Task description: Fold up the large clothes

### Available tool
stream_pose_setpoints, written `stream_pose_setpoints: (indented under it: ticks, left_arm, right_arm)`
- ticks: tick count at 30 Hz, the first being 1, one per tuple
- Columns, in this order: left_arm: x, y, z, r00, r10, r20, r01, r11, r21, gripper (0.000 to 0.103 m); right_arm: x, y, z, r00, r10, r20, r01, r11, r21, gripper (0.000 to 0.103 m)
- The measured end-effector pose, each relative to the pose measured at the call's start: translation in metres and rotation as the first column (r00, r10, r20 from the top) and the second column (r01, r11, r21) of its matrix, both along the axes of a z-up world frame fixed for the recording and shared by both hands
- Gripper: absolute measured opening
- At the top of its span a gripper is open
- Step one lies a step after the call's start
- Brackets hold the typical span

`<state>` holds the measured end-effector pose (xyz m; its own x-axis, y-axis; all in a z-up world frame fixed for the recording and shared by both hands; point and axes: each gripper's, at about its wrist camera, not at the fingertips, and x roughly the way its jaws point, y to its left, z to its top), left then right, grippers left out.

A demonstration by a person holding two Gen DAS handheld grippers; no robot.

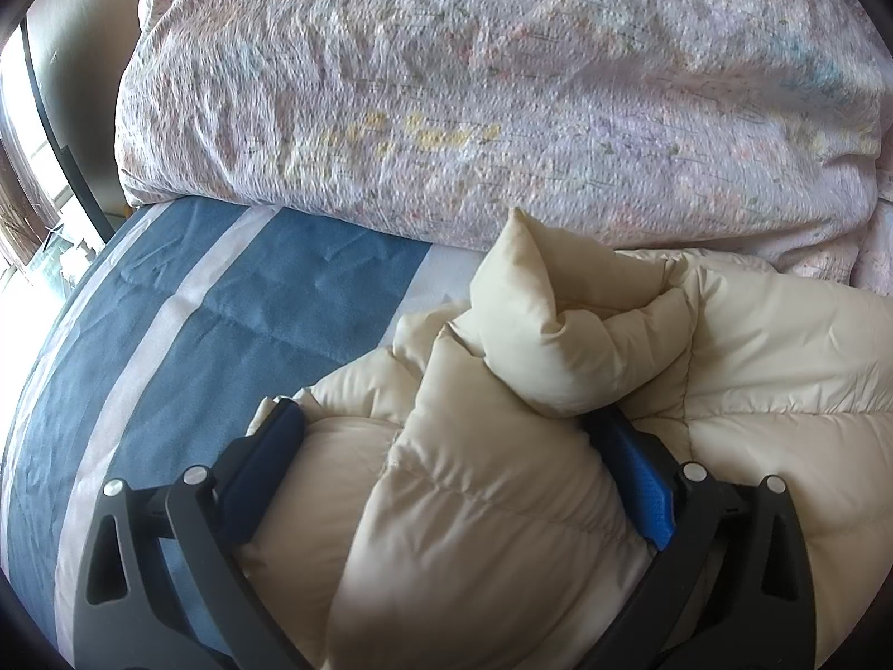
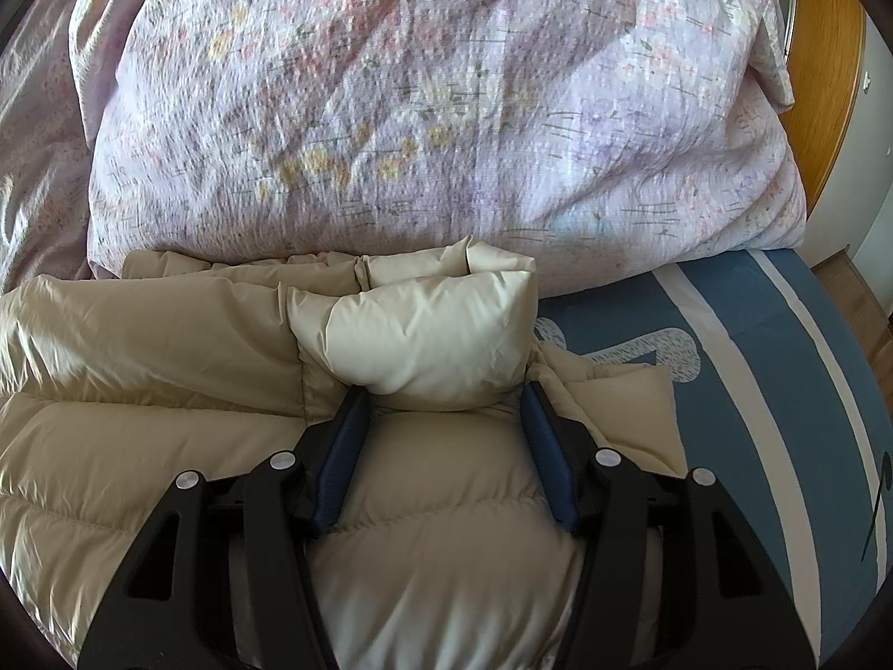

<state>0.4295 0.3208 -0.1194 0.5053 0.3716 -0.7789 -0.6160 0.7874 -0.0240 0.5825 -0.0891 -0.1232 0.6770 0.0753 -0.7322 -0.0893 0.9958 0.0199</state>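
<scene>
The left gripper (image 1: 446, 424) clamps a bunched fold of the cream down jacket (image 1: 753, 368); the right gripper (image 2: 446, 396) grips another puffy fold; the jacket lies on the blue striped sheet (image 2: 742, 368) against a floral duvet (image 1: 502, 84); only the right view shows the wooden headboard (image 2: 826, 72).

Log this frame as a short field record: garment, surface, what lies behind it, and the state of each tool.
garment: cream puffer jacket, bunched, quilted panels visible
surface: blue sheet with white stripes, jacket lying on it
behind: floral pink duvet heaped past the jacket, touching its far edge
left tool: left tool jaws wide apart, a puffy fold of jacket between them; firm grip cannot be confirmed
right tool: right tool jaws apart, a rolled jacket section between the fingertips
fold stage: jacket still rumpled, not folded flat
</scene>
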Motion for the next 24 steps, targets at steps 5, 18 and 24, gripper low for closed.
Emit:
stream_pose_setpoints:
  ticks: [5,18,24]
  left_arm:
    - [0.0,0.0,-0.001,1.0,0.0,0.002,0.0,1.0,0.001,0.101]
    - [-0.03,0.0,0.02,0.999,-0.022,0.031,0.025,0.995,-0.094,0.099]
    - [-0.083,0.01,0.032,0.996,-0.052,0.067,0.064,0.98,-0.189,0.099]
  right_arm:
    - [0.0,-0.001,0.0,1.0,0.002,-0.001,-0.002,1.0,0.001,0.059]
    - [-0.006,-0.022,0.035,0.994,0.069,-0.081,-0.063,0.995,0.076,0.077]
    - [-0.027,-0.079,0.05,0.984,0.073,-0.162,-0.035,0.973,0.227,0.09]
